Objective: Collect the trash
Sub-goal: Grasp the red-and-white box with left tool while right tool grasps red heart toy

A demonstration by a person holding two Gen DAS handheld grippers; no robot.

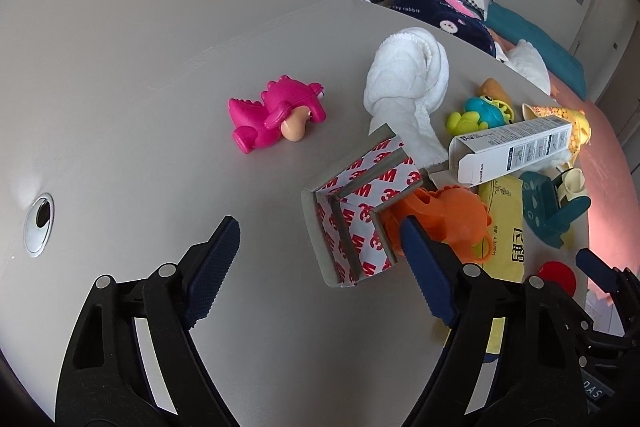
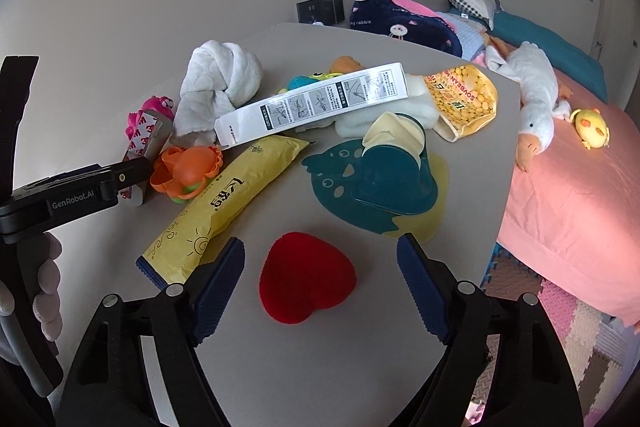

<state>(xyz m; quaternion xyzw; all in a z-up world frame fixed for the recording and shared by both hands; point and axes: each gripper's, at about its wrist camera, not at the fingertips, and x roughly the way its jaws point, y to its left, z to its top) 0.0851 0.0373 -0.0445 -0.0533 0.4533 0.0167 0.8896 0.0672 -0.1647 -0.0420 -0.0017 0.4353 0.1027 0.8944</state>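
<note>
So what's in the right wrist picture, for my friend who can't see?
The right gripper hangs open above a red heart-shaped pad on a grey table. Behind it lie a yellow packet, a white box and toys.

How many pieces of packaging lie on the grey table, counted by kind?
Cardboard boxes: 2 (red-and-white printed cardboard box, long white cardboard carton)
Soft packs: 2 (long yellow plastic pack, yellow soybean-print bag)
Total: 4
</note>
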